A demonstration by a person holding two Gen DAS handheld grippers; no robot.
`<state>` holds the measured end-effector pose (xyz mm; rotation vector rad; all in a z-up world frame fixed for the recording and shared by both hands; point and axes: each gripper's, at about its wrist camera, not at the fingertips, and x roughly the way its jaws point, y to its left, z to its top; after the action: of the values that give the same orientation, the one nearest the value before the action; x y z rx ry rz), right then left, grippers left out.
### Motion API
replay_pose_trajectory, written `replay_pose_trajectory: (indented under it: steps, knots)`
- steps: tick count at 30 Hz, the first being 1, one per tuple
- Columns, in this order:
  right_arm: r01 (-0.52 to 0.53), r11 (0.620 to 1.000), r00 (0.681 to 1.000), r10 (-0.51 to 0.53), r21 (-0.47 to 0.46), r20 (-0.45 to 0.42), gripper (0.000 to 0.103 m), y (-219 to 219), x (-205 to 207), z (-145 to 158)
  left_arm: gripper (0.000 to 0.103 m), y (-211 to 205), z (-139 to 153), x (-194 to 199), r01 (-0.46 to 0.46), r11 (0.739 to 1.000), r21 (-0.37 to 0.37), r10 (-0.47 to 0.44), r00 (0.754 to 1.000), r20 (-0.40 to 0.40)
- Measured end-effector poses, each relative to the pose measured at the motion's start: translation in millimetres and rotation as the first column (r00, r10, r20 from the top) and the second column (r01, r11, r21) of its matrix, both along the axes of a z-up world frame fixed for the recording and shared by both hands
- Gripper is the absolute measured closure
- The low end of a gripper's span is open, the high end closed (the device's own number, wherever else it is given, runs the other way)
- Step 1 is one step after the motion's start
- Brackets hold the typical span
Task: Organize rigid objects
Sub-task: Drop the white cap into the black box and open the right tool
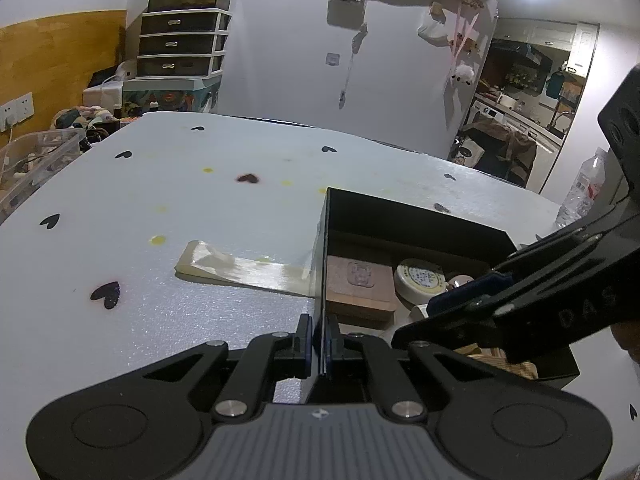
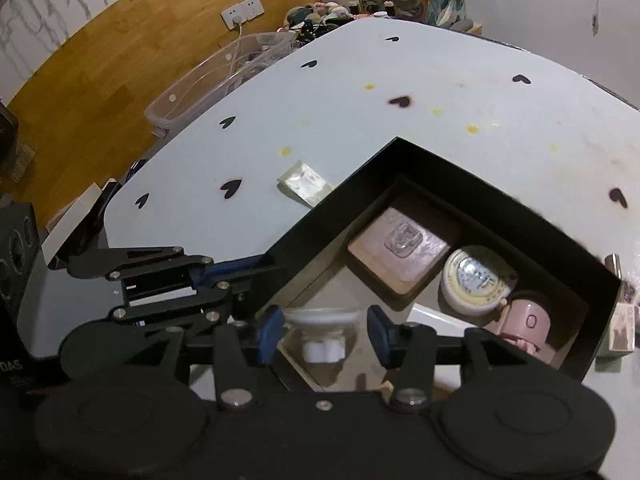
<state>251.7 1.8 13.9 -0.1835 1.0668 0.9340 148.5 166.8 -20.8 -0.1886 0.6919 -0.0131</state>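
Note:
A black open box [image 1: 400,216] stands on the white table [image 1: 160,184]. My left gripper [image 1: 319,344] is shut on the near end of its thin left wall; in the right wrist view it [image 2: 256,270] pinches the same wall [image 2: 360,184]. Inside lie a pinkish embossed slab [image 2: 396,252], a round white tin [image 2: 474,282] and a small pink container [image 2: 528,322]. My right gripper [image 2: 326,334] hangs open over the box's near part, a clear jar with a white cap [image 2: 322,336] between its fingers, the pads apart from it. From the left wrist view it [image 1: 432,312] reaches in from the right.
A flat cream packet [image 1: 240,268] lies on the table just left of the box. A small light carton [image 2: 622,320] stands outside the box's right wall. A clear storage bin [image 2: 220,80] sits beyond the table's left edge, a water bottle [image 1: 580,192] at the far right.

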Motion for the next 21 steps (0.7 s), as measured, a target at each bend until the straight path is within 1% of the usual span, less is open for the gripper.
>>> replay_pose_trajectory:
  steps: [4, 6, 8, 14, 20, 21]
  knots:
    - [0.004, 1.0, 1.0, -0.004, -0.005, 0.003, 0.056, -2.1, -1.4, -0.1, 0.097, 0.1, -0.3, 0.1, 0.0, 1.0, -0.002, 0.0, 1.0, 0.001]
    - [0.011, 1.0, 1.0, -0.011, -0.004, 0.004, 0.058, -3.2, -0.3, 0.0, 0.097, 0.0, -0.3, 0.0, -0.001, 1.0, -0.004, 0.001, 1.0, 0.002]
    - [0.018, 1.0, 1.0, -0.018, -0.001, 0.002, 0.059, -5.3, 1.2, -0.1, 0.097, 0.0, -0.3, -0.1, -0.001, 1.0, -0.003, 0.001, 1.0, 0.001]
    - [0.033, 0.999, 0.999, -0.033, 0.018, -0.002, 0.059, -13.2, 2.4, 1.4, 0.097, -0.5, 0.2, 0.2, -0.003, 1.0, 0.002, 0.003, 1.0, -0.001]
    - [0.046, 0.998, 0.999, -0.047, 0.05, 0.011, 0.059, -23.8, -0.8, 9.5, 0.097, -0.6, 0.2, 0.6, -0.004, 1.0, 0.003, 0.004, 1.0, -0.002]
    - [0.05, 0.997, 0.999, -0.051, 0.057, 0.012, 0.057, -26.3, -1.5, 11.3, 0.097, -0.7, 0.3, 0.9, -0.005, 1.0, 0.004, 0.005, 1.0, -0.003]
